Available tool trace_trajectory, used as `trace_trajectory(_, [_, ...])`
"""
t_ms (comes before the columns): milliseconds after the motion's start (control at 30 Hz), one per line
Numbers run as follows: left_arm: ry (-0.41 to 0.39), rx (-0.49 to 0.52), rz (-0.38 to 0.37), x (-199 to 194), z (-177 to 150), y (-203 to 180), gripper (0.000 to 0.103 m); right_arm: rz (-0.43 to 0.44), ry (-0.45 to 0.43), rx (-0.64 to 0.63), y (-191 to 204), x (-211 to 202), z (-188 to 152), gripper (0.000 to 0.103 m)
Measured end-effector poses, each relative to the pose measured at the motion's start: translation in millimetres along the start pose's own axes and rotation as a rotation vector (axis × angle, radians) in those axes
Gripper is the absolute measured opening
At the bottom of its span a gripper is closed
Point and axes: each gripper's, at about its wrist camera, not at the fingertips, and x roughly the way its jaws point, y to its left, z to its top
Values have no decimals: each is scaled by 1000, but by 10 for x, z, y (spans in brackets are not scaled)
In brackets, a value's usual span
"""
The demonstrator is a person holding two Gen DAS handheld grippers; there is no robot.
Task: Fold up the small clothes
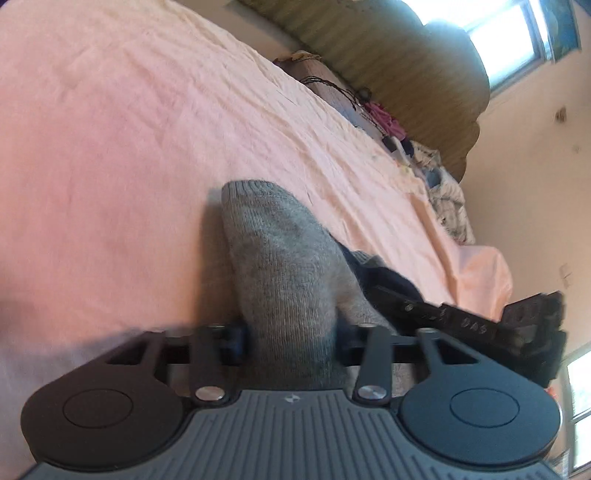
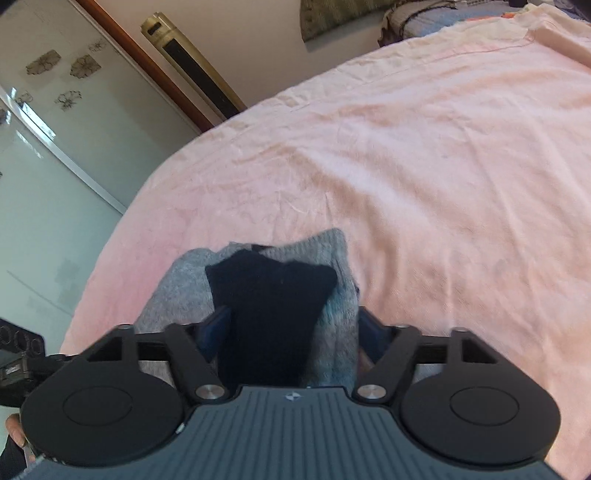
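Observation:
A grey knitted sock (image 1: 273,251) with a dark navy part (image 1: 373,269) lies on the pink bed sheet (image 1: 110,129). My left gripper (image 1: 291,332) is shut on its grey end, and the cuff sticks out ahead of the fingers. The right gripper's black body (image 1: 480,325) reaches in from the right, close beside it. In the right wrist view, my right gripper (image 2: 291,328) is shut on the bunched sock (image 2: 332,258), its navy part (image 2: 269,295) on top between the blue pads. The pads are mostly hidden by cloth.
Several loose clothes (image 1: 443,192) are heaped at the bed's far edge, below an olive padded headboard (image 1: 406,74) and a window (image 1: 498,29). The bed edge (image 2: 122,229) drops off to the left, towards glass wardrobe doors (image 2: 55,147). A hand (image 2: 14,432) shows at the lower left.

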Motion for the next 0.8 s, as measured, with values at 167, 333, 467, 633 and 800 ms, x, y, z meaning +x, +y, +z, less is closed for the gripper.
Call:
trace_trajectory(167, [-66,91,50,2,-56,-37,41,1,-154,142,-312,-63,92,29])
trace_trajectory(333, [-44,34,-64,-346,-329,-12,90,112,-98,161,-304,-371,-185,87])
trace_trajectory(467, [-24,68,-105,-254,-469,-69,89,177,24,130,-217,-397,-408,90])
trace_trajectory(633, [-7,7,-36,-167,-317,-62,35,168,55,127,-71,-199,-427,39])
trace_trajectory(800, [-122,144,25,-570,-176,-143,34,199,3,32,302,-274,-372,36])
